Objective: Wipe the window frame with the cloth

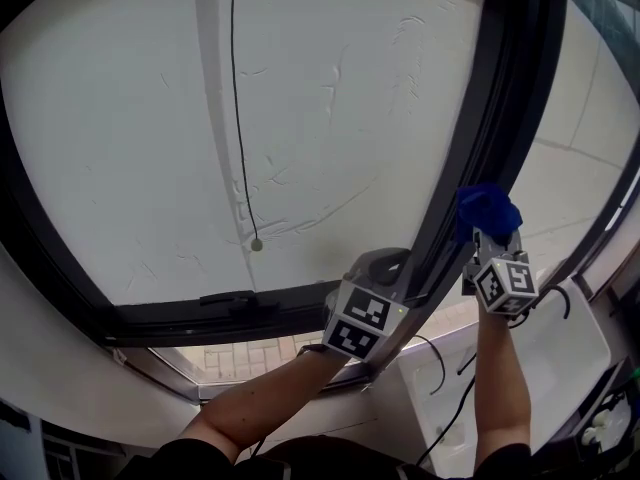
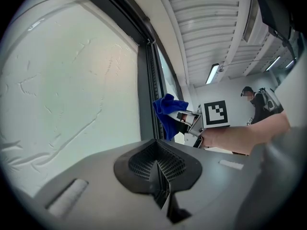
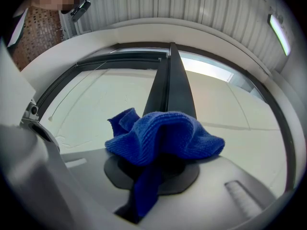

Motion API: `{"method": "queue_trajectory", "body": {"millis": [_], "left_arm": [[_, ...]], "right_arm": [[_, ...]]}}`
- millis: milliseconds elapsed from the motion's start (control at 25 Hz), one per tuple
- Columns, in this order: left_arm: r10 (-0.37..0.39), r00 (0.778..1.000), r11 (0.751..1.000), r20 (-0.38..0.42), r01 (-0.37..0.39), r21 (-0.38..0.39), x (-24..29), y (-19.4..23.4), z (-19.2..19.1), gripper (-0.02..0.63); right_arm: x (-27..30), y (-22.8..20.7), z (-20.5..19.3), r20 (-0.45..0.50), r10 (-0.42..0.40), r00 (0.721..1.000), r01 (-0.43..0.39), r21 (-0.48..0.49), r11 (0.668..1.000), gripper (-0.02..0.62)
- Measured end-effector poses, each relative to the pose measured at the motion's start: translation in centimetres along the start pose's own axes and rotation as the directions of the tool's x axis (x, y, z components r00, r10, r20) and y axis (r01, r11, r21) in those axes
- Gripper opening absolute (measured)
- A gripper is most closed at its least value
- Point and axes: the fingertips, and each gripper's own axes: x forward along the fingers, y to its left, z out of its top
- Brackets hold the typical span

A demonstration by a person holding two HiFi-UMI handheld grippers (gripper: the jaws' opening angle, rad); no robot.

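Note:
A dark window frame's upright bar (image 1: 497, 128) runs between two pale panes. My right gripper (image 1: 492, 240) is shut on a bunched blue cloth (image 1: 487, 211), which sits against the right side of that bar. In the right gripper view the cloth (image 3: 163, 138) covers the jaws, and the bar (image 3: 170, 85) rises straight behind it. My left gripper (image 1: 388, 268) sits just left of the bar and lower down, shut with nothing in it. In the left gripper view its jaws meet (image 2: 158, 170), and the cloth (image 2: 168, 110) and the right gripper (image 2: 193, 123) show beyond, beside the frame (image 2: 146, 95).
A thin black cord ending in a small weight (image 1: 256, 244) hangs over the left pane. A latch (image 1: 228, 299) sits on the lower frame rail. A white box (image 1: 565, 353) with cables stands below on the right. A person (image 2: 259, 102) stands far off in the room.

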Motion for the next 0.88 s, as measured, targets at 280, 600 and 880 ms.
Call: {"method": "queue_trajectory", "body": {"millis": [280, 600, 880], "left_arm": [[0.022, 0.998, 0.999, -0.063, -0.025, -0.048, -0.3, 0.6, -4.7, -0.008], [0.020, 0.992, 0.997, -0.128, -0.030, -0.078, -0.8, 0.7, -9.0, -0.008], [-0.006, 0.984, 0.995, -0.177, -0.011, -0.095, -1.8, -0.6, -11.9, -0.008]], "right_arm": [[-2.2, 0.9, -5.4, -0.087, 0.016, 0.996, -0.014, 0.020, 1.000, 0.057], [-4.5, 1.8, -11.2, -0.195, 0.024, 0.981, -0.013, 0.054, 0.998, 0.058], [-6.8, 2.4, -16.6, -0.284, -0.023, 0.958, 0.049, 0.085, 0.995, 0.058]]}}
